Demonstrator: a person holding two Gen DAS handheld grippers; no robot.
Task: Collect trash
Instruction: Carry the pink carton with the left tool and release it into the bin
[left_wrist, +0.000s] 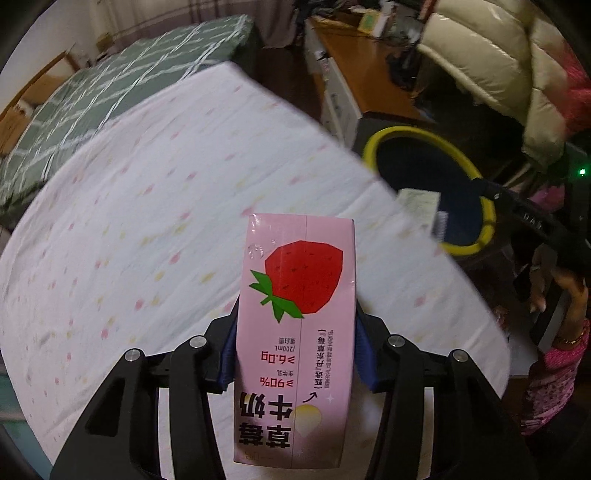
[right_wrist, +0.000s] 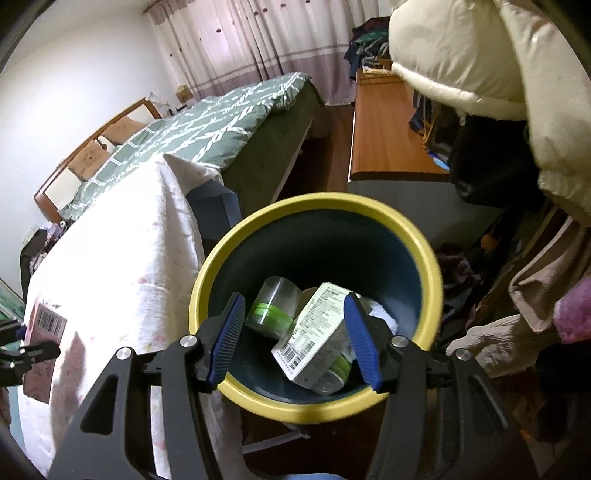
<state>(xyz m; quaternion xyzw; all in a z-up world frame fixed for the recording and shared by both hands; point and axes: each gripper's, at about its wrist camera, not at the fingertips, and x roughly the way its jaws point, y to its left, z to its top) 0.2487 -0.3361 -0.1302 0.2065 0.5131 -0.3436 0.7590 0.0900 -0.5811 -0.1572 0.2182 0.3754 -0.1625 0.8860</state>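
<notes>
My left gripper (left_wrist: 295, 354) is shut on a pink strawberry milk carton (left_wrist: 295, 332) and holds it above the table with the white dotted cloth (left_wrist: 147, 221). The yellow-rimmed dark bin (left_wrist: 424, 173) stands past the table's right edge. In the right wrist view my right gripper (right_wrist: 295, 339) is open and empty, right above the bin (right_wrist: 428, 254). Inside the bin lie a white carton (right_wrist: 317, 332) and a clear cup with a green band (right_wrist: 273, 306). The pink carton in the left gripper also shows at the far left (right_wrist: 42, 332).
A bed with a green checked cover (right_wrist: 207, 125) lies behind the table. A wooden desk (right_wrist: 384, 136) stands behind the bin. A cream puffer jacket (right_wrist: 480, 66) hangs at the right, with clothes piled below it (right_wrist: 517, 325).
</notes>
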